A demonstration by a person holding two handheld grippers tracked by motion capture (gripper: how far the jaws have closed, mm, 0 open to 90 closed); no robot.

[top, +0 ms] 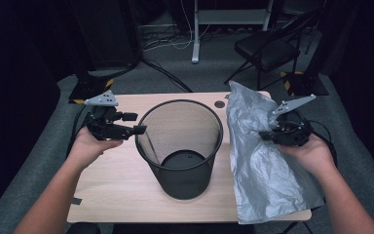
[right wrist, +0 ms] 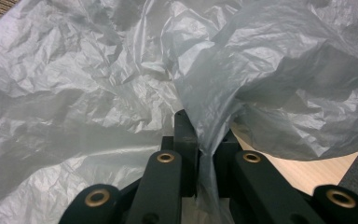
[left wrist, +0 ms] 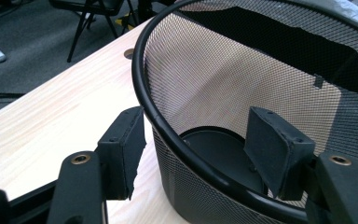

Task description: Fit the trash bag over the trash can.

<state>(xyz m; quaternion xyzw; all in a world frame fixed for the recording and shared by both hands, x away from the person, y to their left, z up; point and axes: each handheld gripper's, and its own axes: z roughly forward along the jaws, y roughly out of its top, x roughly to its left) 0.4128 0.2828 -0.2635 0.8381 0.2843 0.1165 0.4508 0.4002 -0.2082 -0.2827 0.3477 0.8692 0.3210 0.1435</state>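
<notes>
High view, right gripper (top: 269,135) pinching grey plastic bag (top: 263,165) lifted at table's (top: 121,180) right edge, left gripper (top: 135,123) jaws apart straddling mesh wastebasket (top: 180,146) rim, centre table, no writing legible.

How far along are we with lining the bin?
Done: right gripper has pinched the grey bag, part of it raised off the table. In hand: left gripper straddles the mesh bin's rim, jaws apart. Left: opening the bag and fitting it; the bin is unlined.
</notes>
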